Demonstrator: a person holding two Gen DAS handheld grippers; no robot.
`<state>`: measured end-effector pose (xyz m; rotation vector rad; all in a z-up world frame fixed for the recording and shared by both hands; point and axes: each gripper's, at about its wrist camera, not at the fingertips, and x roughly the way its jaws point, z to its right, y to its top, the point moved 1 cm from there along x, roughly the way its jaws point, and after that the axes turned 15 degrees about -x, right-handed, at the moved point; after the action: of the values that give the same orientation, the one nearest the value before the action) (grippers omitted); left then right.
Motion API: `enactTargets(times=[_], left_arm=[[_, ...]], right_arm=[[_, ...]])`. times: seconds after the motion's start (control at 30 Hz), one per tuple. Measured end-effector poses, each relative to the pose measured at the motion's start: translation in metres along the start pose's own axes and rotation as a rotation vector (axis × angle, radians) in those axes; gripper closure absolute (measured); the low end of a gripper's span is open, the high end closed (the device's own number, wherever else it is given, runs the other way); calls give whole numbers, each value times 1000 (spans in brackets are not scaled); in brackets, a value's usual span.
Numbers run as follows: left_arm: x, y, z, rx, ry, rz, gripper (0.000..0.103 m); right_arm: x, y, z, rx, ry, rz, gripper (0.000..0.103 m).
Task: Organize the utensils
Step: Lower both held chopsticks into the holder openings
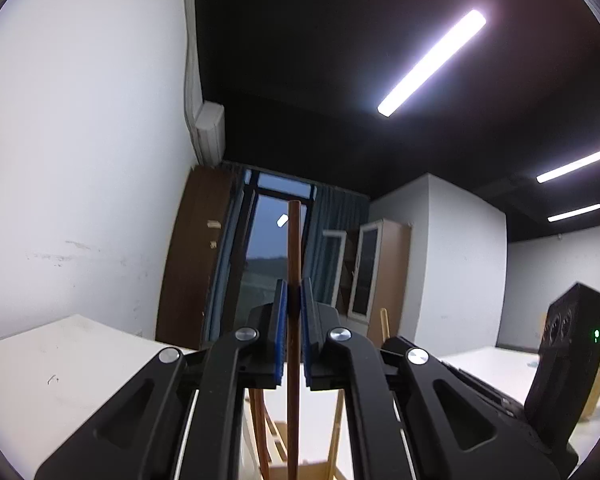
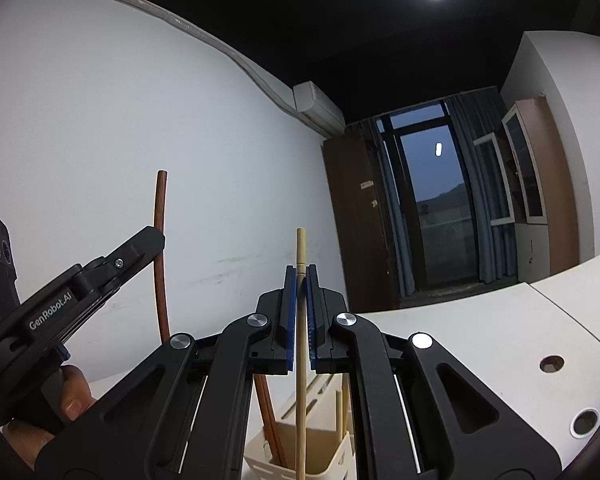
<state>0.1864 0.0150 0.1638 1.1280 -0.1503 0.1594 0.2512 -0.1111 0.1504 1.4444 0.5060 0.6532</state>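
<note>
Two chopsticks held upright above the holder point(image 2: 300, 456): left hand-held gripper point(image 1: 295, 292) clamps the brown chopstick point(image 1: 293, 248), right hand-held gripper point(image 2: 300, 276) the pale chopstick point(image 2: 300, 320). Step: insertion. Next, presumably lower each into a holder slot and let go.

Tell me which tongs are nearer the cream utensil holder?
Right. The right tongs hold a pale chopstick directly above the holder; the left tongs are off to its side.
</note>
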Motion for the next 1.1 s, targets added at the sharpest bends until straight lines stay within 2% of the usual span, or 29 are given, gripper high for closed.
enactTargets(times=[0.27,0.4,0.53,0.63,0.93,1.1], left_arm=[[1,8,-2,-40,-23,118,97],[8,2,-3,-38,-19,130,97],[16,-6,-5,-38,-13,112,97],[15,-8,-1,-21,0,128,97],[18,-4,-3,-50,-11,140,97],[25,-10,-4,-39,-1,108,97]], right_arm=[[0,0,1,0,-10,118,99],[5,-4,0,-8,-20,149,99],[14,-13,2,-20,-24,142,99],[18,-22,2,-18,-26,126,99],[23,-27,5,-2,-22,108,99],[23,-26,4,-21,-24,100,99]])
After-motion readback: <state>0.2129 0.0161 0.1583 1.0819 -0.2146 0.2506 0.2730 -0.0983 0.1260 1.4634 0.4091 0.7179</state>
